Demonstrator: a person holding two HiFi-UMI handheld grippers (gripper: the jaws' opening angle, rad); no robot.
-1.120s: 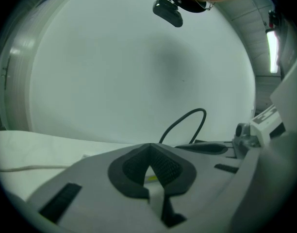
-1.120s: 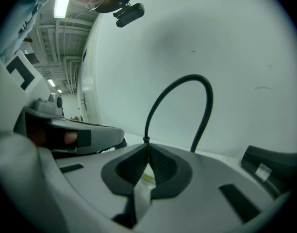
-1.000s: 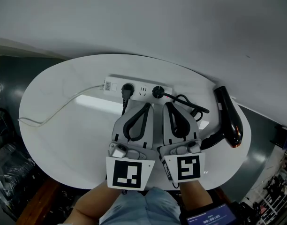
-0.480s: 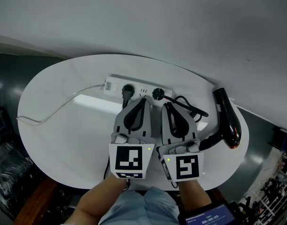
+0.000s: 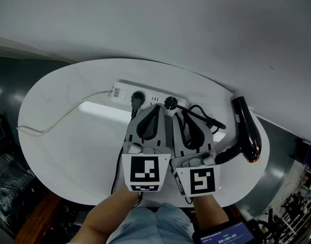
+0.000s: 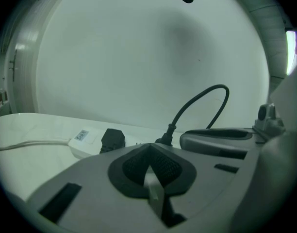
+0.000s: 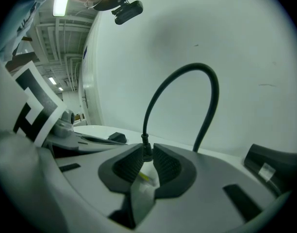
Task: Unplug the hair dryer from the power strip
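A white power strip [image 5: 126, 92] lies at the back of the white table [image 5: 69, 151]. Two black plugs sit in it: one on the left [image 5: 137, 99] and the hair dryer's plug [image 5: 170, 102] on the right. Its black cord [image 5: 204, 113] loops to the black hair dryer [image 5: 248, 131] at the table's right edge. My right gripper [image 5: 179, 114] points at that plug with its jaws opening. In the right gripper view the plug's neck [image 7: 146, 152] shows in the narrow gap at the pad tips [image 7: 164, 161]. My left gripper [image 5: 155, 109] lies beside it, shut and empty, its tip [image 6: 148, 152] short of the strip [image 6: 85, 141].
The strip's white cable [image 5: 64, 118] runs left across the table to its edge. A second black cord [image 5: 116, 169] hangs off the table's front edge by my left hand. A white wall rises right behind the table. Dark floor and clutter surround the table.
My left gripper has sunk and slid closer to the right gripper, its tip nearer the strip. The right gripper has stayed where it was.
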